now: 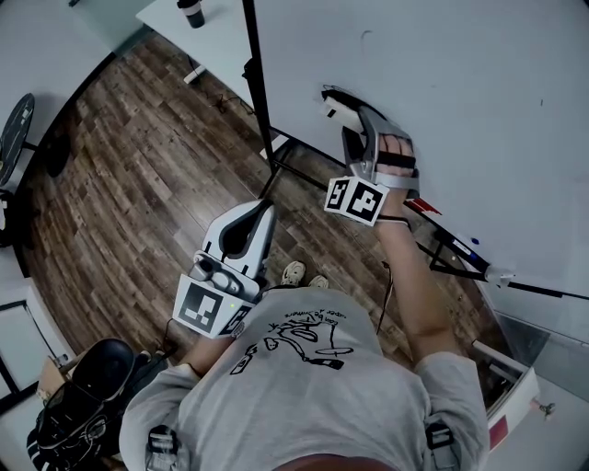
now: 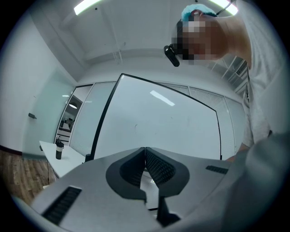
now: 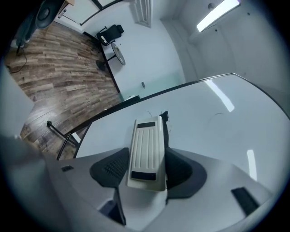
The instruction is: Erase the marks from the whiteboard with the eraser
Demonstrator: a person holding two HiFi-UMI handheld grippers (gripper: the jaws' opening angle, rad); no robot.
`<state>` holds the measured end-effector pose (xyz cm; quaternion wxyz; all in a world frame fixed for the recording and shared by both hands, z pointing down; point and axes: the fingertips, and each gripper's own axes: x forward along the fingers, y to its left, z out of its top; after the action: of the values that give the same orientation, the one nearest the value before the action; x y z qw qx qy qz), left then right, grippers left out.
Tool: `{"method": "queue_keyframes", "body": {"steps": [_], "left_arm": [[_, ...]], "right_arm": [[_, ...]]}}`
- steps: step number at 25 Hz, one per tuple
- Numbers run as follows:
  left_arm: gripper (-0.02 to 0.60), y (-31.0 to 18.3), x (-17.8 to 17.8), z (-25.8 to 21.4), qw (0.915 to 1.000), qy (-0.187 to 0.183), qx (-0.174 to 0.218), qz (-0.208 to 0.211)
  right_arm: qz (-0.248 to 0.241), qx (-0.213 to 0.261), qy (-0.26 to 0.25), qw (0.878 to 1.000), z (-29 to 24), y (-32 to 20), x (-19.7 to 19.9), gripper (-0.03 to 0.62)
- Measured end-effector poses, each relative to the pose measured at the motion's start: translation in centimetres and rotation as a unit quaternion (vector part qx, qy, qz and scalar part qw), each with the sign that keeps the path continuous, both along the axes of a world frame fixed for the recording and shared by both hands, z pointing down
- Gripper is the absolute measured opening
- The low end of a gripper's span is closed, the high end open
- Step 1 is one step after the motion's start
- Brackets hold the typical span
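The whiteboard (image 1: 460,110) fills the upper right of the head view, with only a faint curved mark (image 1: 366,37) on it. My right gripper (image 1: 348,118) is shut on a cream eraser (image 1: 334,101) with a ribbed back. It holds the eraser near the board's lower left part. In the right gripper view the eraser (image 3: 146,152) lies between the jaws, its dark felt side turned to the board (image 3: 213,136); a thin faint stroke (image 3: 219,115) shows ahead. My left gripper (image 1: 260,213) hangs low over the floor, shut on nothing, its jaws touching (image 2: 145,159).
The board's black stand legs (image 1: 294,152) reach across the wooden floor (image 1: 138,166). Its tray (image 1: 460,246) holds markers at the right. A white table with a dark bottle (image 1: 191,13) stands at the back. A black office chair (image 1: 87,391) sits at the lower left.
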<state>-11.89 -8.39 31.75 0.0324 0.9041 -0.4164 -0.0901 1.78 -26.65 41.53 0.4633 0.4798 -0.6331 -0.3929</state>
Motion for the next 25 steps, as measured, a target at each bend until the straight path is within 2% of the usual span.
{"method": "queue_keyframes", "body": {"steps": [5, 10, 25], "left_arm": [[0.021, -0.2, 0.3, -0.1, 1.0000, 0.002, 0.004, 0.005], [0.021, -0.4, 0.3, -0.3, 1.0000, 0.004, 0.003, 0.007], [0.021, -0.6, -0.7, 0.1, 1.0000, -0.001, -0.003, 0.006]], "right_arm": [[0.003, 0.052, -0.039, 0.998, -6.5, 0.5, 0.4, 0.261], [0.011, 0.084, -0.054, 0.995, -10.7, 0.0, 0.8, 0.261], [0.022, 0.099, -0.045, 0.994, -9.2, -1.5, 0.6, 0.259]]}}
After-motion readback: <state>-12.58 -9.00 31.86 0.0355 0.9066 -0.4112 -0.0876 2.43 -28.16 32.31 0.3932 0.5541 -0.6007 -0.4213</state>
